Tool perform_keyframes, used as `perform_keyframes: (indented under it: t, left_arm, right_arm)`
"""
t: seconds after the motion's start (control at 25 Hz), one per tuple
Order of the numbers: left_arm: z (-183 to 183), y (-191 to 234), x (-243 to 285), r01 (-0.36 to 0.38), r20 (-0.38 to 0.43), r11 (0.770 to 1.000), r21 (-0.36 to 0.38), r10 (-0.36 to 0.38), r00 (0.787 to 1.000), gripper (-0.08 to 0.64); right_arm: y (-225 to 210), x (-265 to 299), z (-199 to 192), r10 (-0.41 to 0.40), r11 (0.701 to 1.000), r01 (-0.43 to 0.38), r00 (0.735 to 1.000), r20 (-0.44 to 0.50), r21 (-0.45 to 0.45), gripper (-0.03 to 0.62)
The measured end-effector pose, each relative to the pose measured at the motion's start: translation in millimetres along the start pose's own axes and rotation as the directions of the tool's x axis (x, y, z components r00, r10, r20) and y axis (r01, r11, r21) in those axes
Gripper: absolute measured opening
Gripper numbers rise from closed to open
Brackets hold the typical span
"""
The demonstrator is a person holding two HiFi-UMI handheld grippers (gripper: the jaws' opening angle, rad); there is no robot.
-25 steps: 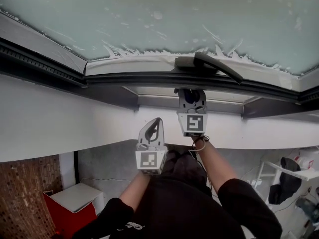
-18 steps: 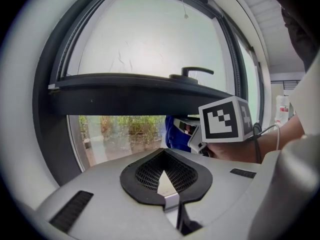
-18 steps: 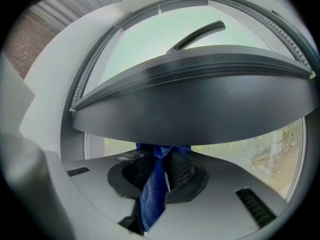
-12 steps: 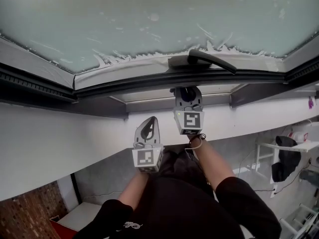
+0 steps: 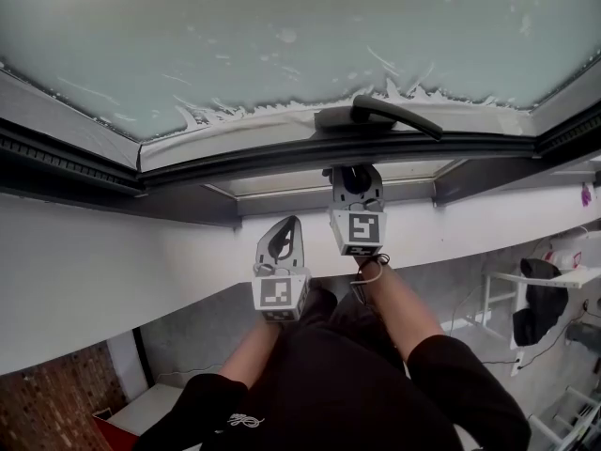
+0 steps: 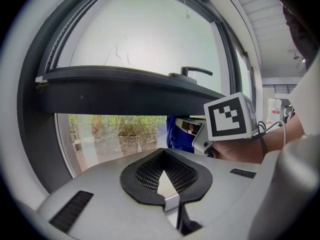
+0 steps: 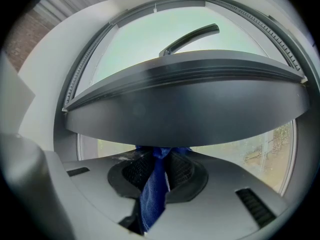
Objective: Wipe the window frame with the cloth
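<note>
The dark window frame (image 5: 282, 153) of the tilted sash runs across the head view, its handle (image 5: 380, 111) lying on top. My right gripper (image 5: 352, 173) reaches up under that frame, shut on a blue cloth. In the right gripper view the cloth (image 7: 154, 186) hangs between the pads and its top bunches against the underside of the frame (image 7: 190, 104). My left gripper (image 5: 285, 230) is lower and to the left, away from the frame. Its jaws (image 6: 163, 154) are shut with nothing in them. From there the blue cloth (image 6: 176, 134) shows beside the right gripper's marker cube (image 6: 227, 116).
A frosted pane (image 5: 282, 26) fills the sash above the frame. A white ledge (image 5: 113, 261) runs below the opening. At the right edge stands a white rack (image 5: 535, 285) with dark things on it. Brick-patterned floor (image 5: 47, 397) shows at bottom left.
The head view swung a second ago, so the window sits differently in the picture. Both grippers keep almost the same place against the frame; the cloth stays in the right gripper.
</note>
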State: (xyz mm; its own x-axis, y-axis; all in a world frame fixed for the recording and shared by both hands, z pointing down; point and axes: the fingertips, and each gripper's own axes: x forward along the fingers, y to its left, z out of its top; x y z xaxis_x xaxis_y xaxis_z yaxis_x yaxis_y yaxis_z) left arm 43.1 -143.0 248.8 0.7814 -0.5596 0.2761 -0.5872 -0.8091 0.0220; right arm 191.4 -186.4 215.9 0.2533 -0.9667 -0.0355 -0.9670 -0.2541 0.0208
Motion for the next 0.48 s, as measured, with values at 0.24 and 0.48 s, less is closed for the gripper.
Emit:
perform_keyframes:
  t: [0.24,0.48]
  left_arm:
    - [1,-23,11,-0.039,-0.009,0.999,0.005,0.039,0.999,0.006]
    - [4,-50,22,-0.052,-0.016,0.999,0.014,0.052,0.999,0.006]
  right_arm:
    - [-16,-5,2,0.039,0.999,-0.039,0.999,0.008,0.015,0.052]
    - [-34,-9,0,0.071,0.997,-0.071,0.997,0.01,0.012,0.052]
